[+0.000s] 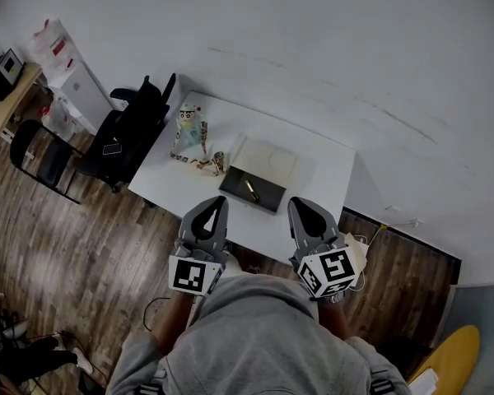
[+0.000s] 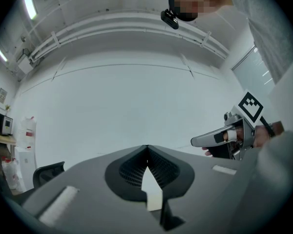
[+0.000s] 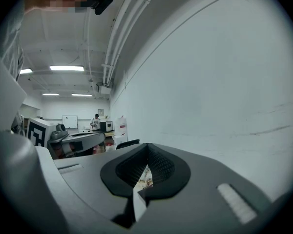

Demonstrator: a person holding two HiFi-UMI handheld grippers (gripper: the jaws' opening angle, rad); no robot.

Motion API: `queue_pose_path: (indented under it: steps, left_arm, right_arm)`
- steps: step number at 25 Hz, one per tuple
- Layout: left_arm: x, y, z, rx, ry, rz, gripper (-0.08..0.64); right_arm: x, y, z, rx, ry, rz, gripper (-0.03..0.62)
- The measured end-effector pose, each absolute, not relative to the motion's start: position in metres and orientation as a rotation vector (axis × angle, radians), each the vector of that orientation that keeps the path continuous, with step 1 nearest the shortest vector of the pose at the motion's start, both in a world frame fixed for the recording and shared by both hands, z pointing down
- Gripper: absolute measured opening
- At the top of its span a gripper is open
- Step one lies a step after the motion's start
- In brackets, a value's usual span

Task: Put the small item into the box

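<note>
Box point(image 1: 270, 196) sits on white table point(image 1: 317, 179) beside wall point(image 1: 329, 48).

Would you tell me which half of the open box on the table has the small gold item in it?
The dark half, nearer the person: the small gold item lies in it. The pale half behind it looks bare.
</note>
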State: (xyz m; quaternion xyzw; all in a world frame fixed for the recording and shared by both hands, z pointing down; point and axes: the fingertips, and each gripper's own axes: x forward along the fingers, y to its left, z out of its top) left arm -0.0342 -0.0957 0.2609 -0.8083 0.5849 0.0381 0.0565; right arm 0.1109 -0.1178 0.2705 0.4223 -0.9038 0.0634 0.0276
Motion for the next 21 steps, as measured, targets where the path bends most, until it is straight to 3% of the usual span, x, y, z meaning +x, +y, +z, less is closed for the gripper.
queue_pose_path:
  steps: [21]
  left_arm:
    - [-0.036, -0.094, 0.273, -2.469, 1.767, 0.087, 0.003]
  right_arm:
    - [0.106, -0.116, 0.278, 1.288, -2.790, 0.209, 0.015]
